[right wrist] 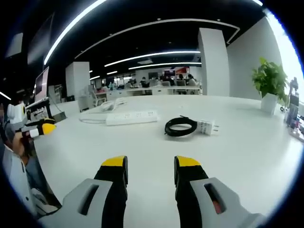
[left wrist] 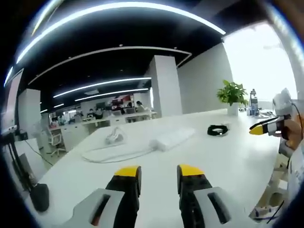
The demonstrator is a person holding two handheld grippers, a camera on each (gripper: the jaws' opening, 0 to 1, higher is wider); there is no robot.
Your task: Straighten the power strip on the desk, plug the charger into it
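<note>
A white power strip (left wrist: pixel 172 138) (right wrist: pixel 131 117) lies on the white desk (left wrist: pixel 223 161), its white cord (left wrist: pixel 114 154) curling off to the left. A white charger (right wrist: pixel 205 127) with a coiled black cable (right wrist: pixel 180 126) (left wrist: pixel 217 129) rests to the right of the strip. My left gripper (left wrist: pixel 159 172) hovers open over the near desk, well short of the strip. My right gripper (right wrist: pixel 150 164) is open too, nothing between its jaws, short of the charger. The right gripper (left wrist: pixel 263 127) enters the left gripper view from the right; the left gripper (right wrist: pixel 40 128) enters the right gripper view from the left.
A potted green plant (left wrist: pixel 232 95) (right wrist: pixel 270 83) stands at the desk's far right, with small bottles (left wrist: pixel 252 105) beside it. A white plug bundle (left wrist: pixel 114 135) lies behind the strip's cord. A monitor arm (left wrist: pixel 14 142) stands at the left edge. People sit at far desks.
</note>
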